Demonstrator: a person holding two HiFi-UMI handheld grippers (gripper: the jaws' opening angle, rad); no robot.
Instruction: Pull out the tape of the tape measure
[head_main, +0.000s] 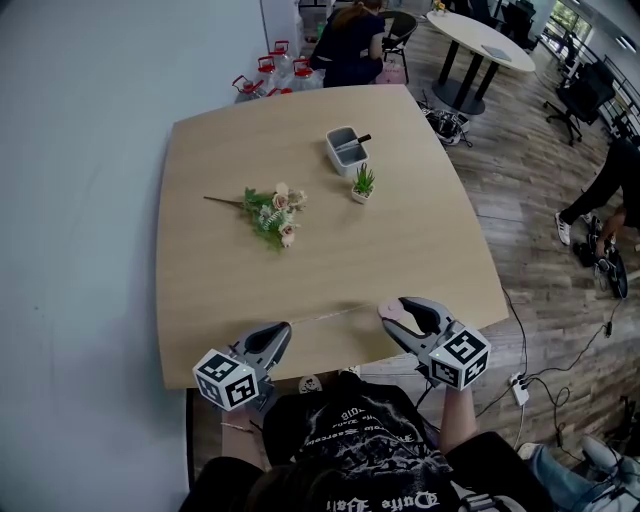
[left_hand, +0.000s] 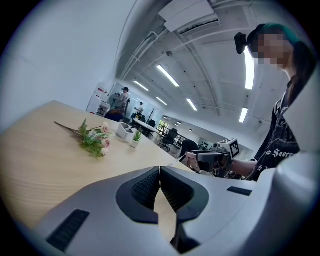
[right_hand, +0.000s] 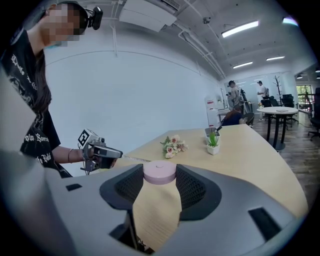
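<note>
- left gripper (left_hand: 160, 172) at the near edge of the tabletop (head_main: 410, 240), toward its near left corner; fingers (left_hand: 145, 187) pressed together, pinching the end of the tape (head_main: 335, 313)
- right gripper (head_main: 400, 308) also at the near edge, further right, well apart from the left one
- right fingers (right_hand: 192, 187) stand wide and are clamped on the tape measure (right_hand: 160, 171), a round pink case gripped on both sides
- tape is drawn out in a thin line from the case to the left gripper, running just above the near edge of the tabletop
- both grippers point at each other; each shows in the other's gripper view
- bunch of flowers (head_main: 275, 212) lies flat around the middle of the tabletop, left of centre
- small potted plant (head_main: 363, 185) stands just beside a grey box (head_main: 346, 148), toward the far edge
- person's dark printed shirt (head_main: 350, 440) shows below the near edge
</note>
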